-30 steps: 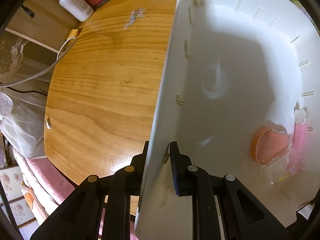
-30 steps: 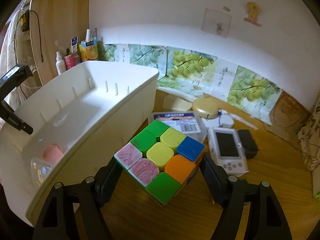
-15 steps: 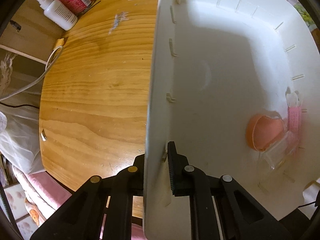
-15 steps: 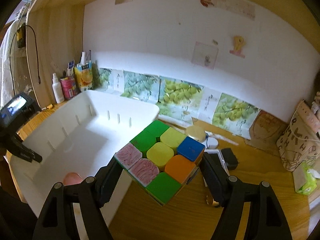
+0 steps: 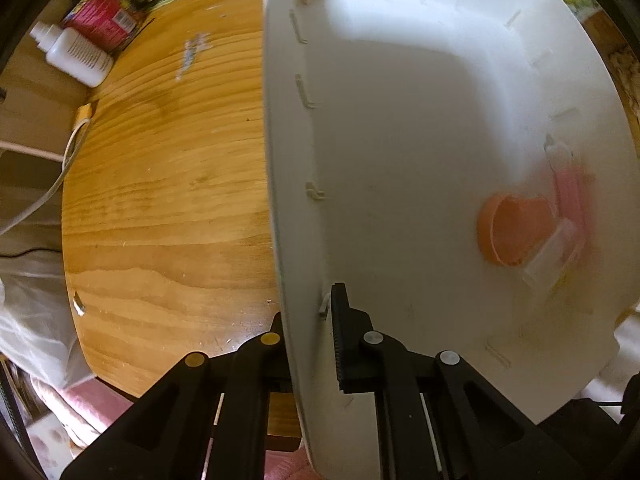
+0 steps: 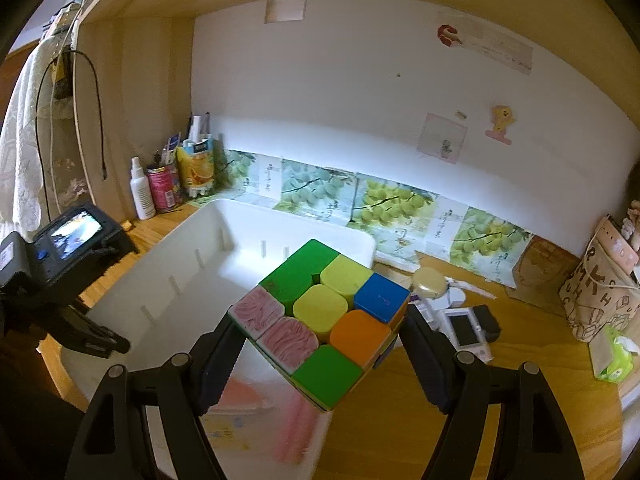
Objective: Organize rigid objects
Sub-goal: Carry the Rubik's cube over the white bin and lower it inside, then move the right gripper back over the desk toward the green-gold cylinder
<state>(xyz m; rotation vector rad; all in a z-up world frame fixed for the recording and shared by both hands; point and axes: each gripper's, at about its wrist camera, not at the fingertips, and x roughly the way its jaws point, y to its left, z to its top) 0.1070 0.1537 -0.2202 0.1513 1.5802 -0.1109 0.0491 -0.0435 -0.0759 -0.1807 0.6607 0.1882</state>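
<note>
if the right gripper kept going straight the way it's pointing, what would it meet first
Probably the white bin: the right gripper, shut on the puzzle cube, points down and forward toward the bin's far right corner. Depth is unclear.

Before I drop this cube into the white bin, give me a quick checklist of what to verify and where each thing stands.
1. Cube held firmly: ok. The right gripper has the puzzle cube clamped between both fingers, clear of the desk.
2. Bin steadied: ok. The left gripper straddles the white bin wall, jaws closing on it.
3. Cube above the opening: cannot tell. It overlaps the bin's near corner in the right wrist view, but height and alignment are unclear.
4. Free floor space in the bin: ok. Most of the floor is bare.
5. Items already inside kept clear: ok. The orange cup and pink item lie by one wall.
</note>
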